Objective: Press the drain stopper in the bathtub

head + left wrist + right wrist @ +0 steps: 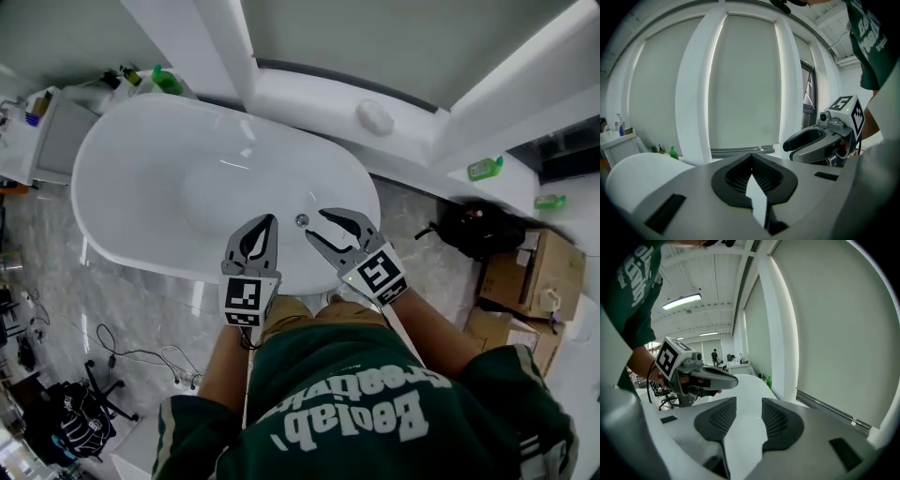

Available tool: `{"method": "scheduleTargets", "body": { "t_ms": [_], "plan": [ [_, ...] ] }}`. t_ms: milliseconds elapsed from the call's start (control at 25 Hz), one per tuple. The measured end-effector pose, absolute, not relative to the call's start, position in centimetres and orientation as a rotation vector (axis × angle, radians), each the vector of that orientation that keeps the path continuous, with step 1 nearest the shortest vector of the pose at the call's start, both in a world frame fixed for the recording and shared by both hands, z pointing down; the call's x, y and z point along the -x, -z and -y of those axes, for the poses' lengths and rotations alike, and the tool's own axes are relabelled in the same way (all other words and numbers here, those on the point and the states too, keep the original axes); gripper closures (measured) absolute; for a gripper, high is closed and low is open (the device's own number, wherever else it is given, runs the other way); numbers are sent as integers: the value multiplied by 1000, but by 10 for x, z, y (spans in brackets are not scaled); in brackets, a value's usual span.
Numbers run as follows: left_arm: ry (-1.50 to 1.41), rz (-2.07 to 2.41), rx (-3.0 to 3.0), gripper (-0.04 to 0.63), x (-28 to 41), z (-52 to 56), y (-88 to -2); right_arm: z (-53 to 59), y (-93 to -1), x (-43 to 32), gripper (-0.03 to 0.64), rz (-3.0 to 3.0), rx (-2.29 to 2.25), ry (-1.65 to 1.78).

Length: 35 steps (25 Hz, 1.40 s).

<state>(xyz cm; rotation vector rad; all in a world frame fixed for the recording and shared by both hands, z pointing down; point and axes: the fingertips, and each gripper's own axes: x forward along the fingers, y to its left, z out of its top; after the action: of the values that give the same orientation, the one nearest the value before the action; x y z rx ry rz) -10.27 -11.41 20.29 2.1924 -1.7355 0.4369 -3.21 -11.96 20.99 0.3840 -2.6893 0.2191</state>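
The white oval bathtub (pixel 150 169) lies below me in the head view, with the small round metal drain stopper (pixel 302 220) on its floor near the near end. Both grippers hover above the tub's near rim, one on each side of the stopper. My left gripper (pixel 271 218) is shut, tips meeting with nothing between them, as the left gripper view (pixel 751 159) confirms. My right gripper (pixel 316 225) is open, with a clear gap between its pads in the right gripper view (pixel 749 405). Neither touches the stopper. The stopper is hidden in both gripper views.
A window ledge with a white round object (pixel 375 117) runs behind the tub. Green bottles (pixel 167 80) stand at the far left end, and another green bottle (pixel 486 169) on the right ledge. A black bag (pixel 473 230) and cardboard boxes (pixel 525 272) sit at right. Cables (pixel 131 356) lie on the floor.
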Motion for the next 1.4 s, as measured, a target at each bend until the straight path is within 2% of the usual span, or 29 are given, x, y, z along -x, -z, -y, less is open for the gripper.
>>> {"method": "scheduleTargets", "body": {
  "t_ms": [360, 600, 720, 1400],
  "plan": [
    [-356, 1836, -2310, 589, 93, 103, -108, 112, -123, 33, 451, 2883, -286, -111],
    [-339, 1851, -2372, 589, 75, 105, -79, 113, -76, 21, 527, 2988, -309, -37],
    [-354, 1845, -2393, 589, 66, 106, -75, 107, -62, 15, 600, 3033, -251, -85],
    [-407, 1829, -2432, 589, 35, 117, -69, 118, -54, -6, 603, 3091, -178, -148]
  ]
}}
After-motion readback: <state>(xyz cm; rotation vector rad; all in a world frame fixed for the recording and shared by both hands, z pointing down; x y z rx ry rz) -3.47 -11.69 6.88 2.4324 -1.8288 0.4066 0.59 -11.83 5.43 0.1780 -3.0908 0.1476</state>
